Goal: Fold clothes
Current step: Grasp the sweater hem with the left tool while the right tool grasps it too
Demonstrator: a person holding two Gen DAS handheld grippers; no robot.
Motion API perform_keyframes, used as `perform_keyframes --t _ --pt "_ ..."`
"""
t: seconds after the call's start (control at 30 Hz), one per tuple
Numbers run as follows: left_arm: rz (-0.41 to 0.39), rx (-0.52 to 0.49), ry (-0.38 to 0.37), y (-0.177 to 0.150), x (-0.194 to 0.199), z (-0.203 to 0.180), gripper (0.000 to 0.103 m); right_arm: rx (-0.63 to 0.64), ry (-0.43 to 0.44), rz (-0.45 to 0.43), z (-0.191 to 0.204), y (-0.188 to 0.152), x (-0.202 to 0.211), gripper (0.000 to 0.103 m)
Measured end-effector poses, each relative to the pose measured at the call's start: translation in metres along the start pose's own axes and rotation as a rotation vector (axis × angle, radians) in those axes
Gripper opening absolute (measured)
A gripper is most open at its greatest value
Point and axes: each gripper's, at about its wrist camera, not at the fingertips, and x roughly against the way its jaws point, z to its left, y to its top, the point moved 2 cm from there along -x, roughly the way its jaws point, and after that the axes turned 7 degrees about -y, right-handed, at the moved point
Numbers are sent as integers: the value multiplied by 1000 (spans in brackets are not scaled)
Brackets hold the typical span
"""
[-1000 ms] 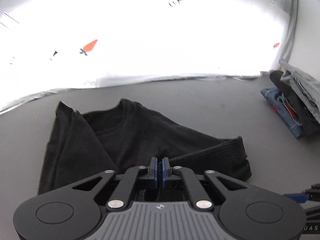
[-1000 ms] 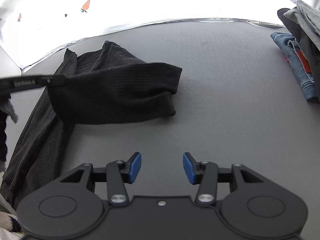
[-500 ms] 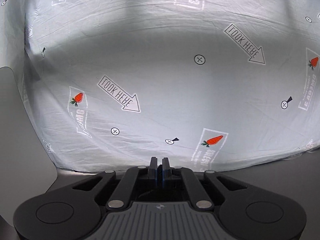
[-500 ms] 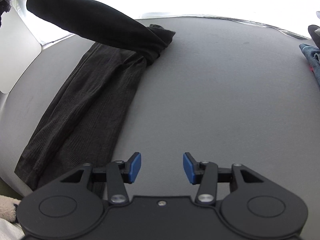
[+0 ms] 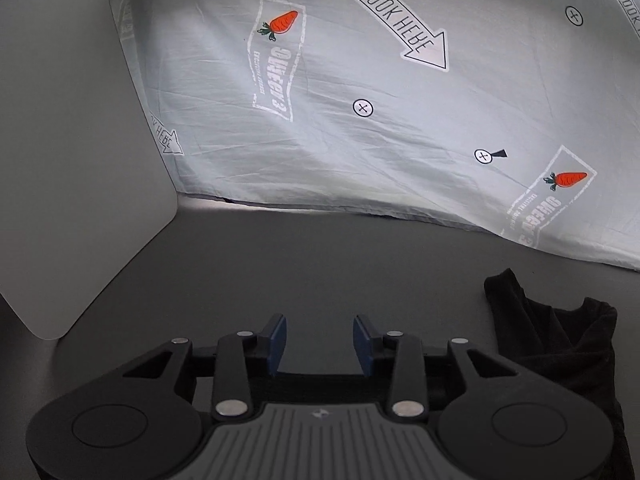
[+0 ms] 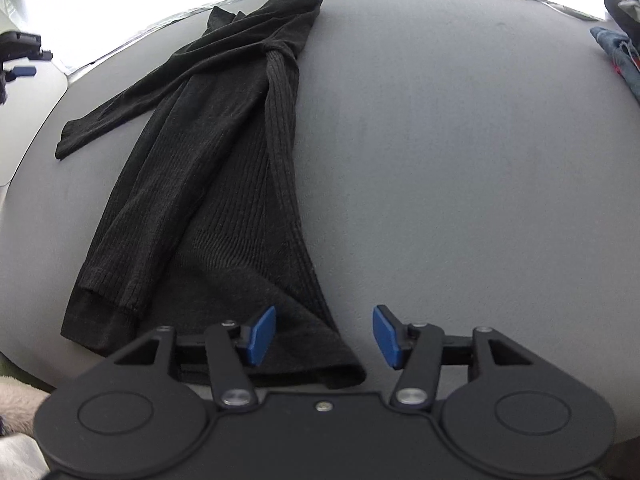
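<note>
I am hovering my right gripper point(image 6: 324, 334), jaws apart, over the black ribbed knit sweater's point(image 6: 224, 184) hem for a grip; my left gripper point(image 5: 320, 344) is waiting spread, empty.

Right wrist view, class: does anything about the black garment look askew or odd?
Yes. The black ribbed top lies long and bunched on the grey table; its upper part is twisted, and one sleeve sticks out sideways.

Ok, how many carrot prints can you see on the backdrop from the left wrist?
2: one carrot upper left of centre, another carrot at the right, low on the sheet. More may lie outside the frame.
</note>
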Motion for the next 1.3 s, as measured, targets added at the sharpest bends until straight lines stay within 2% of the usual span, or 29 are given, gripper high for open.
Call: perform_keyframes --t 0.13,0.27,0.3,0.4,0.47,0.73,0.8,0.87,0.97,1.1,1.13,1.3 --pt "93 -61 -159 -48 20 -39 42 -92 22 29 3 -9 -7 59" --pt "185 -122 -318 -97 41 -78 42 -254 23 -5 -4 -17 0 60" --pt "208 -138 -358 -109 47 -87 42 -285 8 -17 -7 -20 2 60" --pt "278 -184 -477 -145 63 -116 42 -252 -76 -56 -2 -25 9 58" --pt "305 -230 -537 -164 71 -136 42 -290 -84 -78 -10 -28 13 58" --pt "277 -522 -638 -202 80 -219 42 -446 -71 -92 -48 -38 14 58" --pt "270 -596 -662 -212 82 -240 42 -448 -65 -93 -49 -41 14 58" --pt "301 -558 -668 -209 70 -247 42 -377 -86 -84 -37 -44 10 58" --pt "350 -561 -607 -214 50 -251 42 -269 -117 -70 -20 -48 5 58" --pt "396 -553 -595 -226 55 -238 42 -110 -179 -73 -4 -54 6 57" --pt "402 -546 -603 -229 60 -233 42 -97 -181 -77 -4 -54 7 57" --pt "423 -535 -609 -248 73 -217 47 -231 -74 -136 -28 -47 20 57"
